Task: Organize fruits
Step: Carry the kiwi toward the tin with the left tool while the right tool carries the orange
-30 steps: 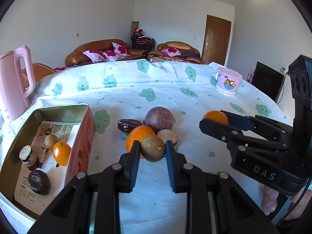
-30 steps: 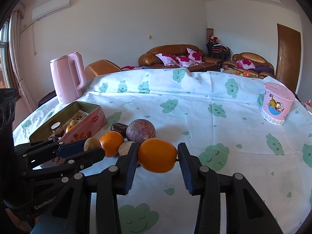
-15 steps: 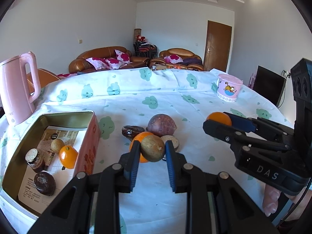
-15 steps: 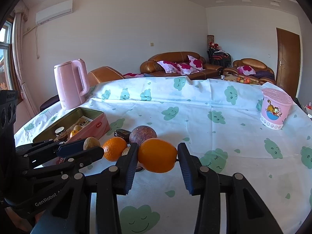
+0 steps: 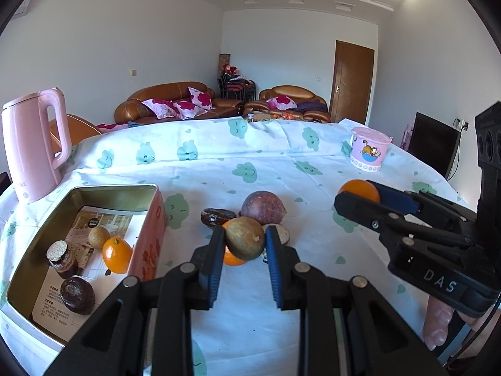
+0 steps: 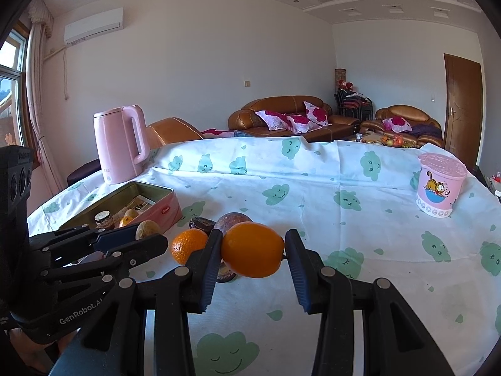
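The left gripper (image 5: 245,243) holds a brown kiwi-like fruit (image 5: 245,242) above the table, near the open tin box (image 5: 147,216). The right gripper (image 6: 252,250) clamps an orange (image 6: 252,250) by its sides. Both fruits seem light and round, so they may slip; a grip across the widest middle looks safest.
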`<state>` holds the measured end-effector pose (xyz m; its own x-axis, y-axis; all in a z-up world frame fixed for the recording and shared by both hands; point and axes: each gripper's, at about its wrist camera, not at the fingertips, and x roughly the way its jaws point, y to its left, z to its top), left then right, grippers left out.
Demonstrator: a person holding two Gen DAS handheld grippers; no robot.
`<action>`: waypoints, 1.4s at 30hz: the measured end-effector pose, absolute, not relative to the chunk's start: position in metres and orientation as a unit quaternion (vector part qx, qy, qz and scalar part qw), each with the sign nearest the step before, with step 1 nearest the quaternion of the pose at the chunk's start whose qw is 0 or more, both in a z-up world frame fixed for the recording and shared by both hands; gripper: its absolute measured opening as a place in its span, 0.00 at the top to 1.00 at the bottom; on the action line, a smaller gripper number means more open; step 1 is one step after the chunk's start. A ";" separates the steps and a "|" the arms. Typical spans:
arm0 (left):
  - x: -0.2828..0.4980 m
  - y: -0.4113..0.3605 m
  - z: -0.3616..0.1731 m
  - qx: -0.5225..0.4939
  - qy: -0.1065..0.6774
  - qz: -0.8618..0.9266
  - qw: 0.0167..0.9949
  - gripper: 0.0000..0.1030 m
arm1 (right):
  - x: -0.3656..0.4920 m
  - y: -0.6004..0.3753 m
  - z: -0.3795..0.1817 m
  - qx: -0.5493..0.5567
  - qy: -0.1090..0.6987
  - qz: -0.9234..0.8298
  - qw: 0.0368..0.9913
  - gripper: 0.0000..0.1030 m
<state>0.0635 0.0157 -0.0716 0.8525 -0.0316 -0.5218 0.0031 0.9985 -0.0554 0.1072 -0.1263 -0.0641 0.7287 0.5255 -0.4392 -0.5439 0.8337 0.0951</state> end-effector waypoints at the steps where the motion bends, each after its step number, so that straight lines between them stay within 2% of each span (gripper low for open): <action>1: 0.063 0.016 -0.071 -0.026 0.270 -0.009 0.962 0.74 | 0.106 -0.126 -0.064 -0.020 0.228 0.288 0.930 0.58; 27: 0.052 0.015 -0.066 -0.020 0.238 -0.001 0.971 0.74 | 0.082 -0.130 -0.056 -0.028 0.164 0.298 0.940 0.58; 42: 0.043 0.015 -0.062 -0.018 0.213 0.001 0.977 0.74 | 0.076 -0.130 -0.054 -0.031 0.154 0.297 0.942 0.58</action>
